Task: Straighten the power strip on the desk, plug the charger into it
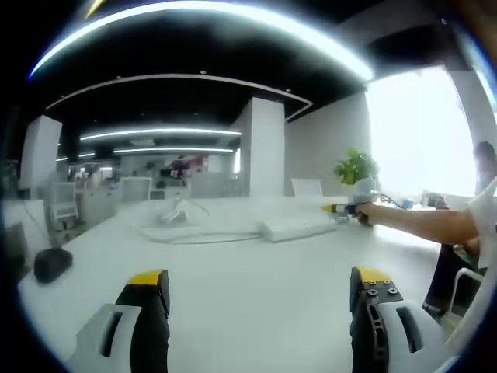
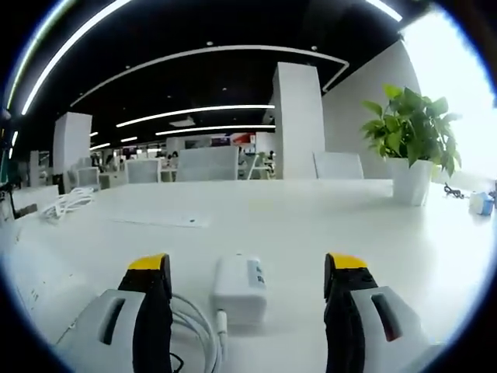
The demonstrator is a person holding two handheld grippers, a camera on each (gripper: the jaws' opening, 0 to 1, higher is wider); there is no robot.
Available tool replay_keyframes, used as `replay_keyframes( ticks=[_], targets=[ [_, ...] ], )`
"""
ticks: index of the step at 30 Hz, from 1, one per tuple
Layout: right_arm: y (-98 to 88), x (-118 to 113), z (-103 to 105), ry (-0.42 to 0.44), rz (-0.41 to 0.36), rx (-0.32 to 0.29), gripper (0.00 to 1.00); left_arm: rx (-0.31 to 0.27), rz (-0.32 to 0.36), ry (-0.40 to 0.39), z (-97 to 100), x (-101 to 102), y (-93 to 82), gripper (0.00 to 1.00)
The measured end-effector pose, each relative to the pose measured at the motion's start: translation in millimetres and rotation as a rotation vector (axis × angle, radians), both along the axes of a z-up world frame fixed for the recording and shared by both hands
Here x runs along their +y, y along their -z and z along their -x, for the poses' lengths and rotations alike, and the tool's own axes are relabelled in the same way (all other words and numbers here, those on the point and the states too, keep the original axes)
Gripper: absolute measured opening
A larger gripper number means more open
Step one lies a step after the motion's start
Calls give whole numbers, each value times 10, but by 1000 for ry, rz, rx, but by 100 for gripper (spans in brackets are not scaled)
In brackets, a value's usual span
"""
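My left gripper (image 1: 260, 299) hangs wide open over the white desk (image 1: 248, 311), holding nothing. Well ahead lies the power strip (image 1: 298, 227), its cord (image 1: 194, 236) looping off to the left; my right gripper (image 1: 344, 208) shows beside its far end. A dark object (image 1: 52, 264) sits left of me. My right gripper (image 2: 248, 287) is spread too, empty, with the white charger (image 2: 240, 288) lying between its jaws, cable (image 2: 198, 334) coiled alongside. A potted plant (image 2: 411, 148) stands ahead-right; ceiling light strips (image 2: 194, 113) cross the office.

We're in an open-plan office: long white desk (image 1: 233, 295) up front, rows of white chairs (image 2: 206, 163) and workstations behind, square white pillars (image 2: 299, 120) rising to a dark ceiling streaked with curved light strips (image 2: 194, 110). A potted plant (image 2: 410, 132) sits by the bright window (image 1: 419, 132).
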State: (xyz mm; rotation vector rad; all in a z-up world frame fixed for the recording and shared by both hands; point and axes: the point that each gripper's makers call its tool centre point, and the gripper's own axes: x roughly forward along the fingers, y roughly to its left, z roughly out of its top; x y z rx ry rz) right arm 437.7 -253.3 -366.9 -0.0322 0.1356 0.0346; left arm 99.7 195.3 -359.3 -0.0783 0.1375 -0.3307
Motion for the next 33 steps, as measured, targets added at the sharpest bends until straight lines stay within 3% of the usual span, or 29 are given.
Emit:
replay_keyframes(
  ticks=[10,33],
  targets=[
    [64,-4,-18,-1,-13,36,76,0,2,-4,6,21,6,99],
    [108,70,-10,-45,-65,61,53,4,3,-4,20,28,19,99]
  ],
)
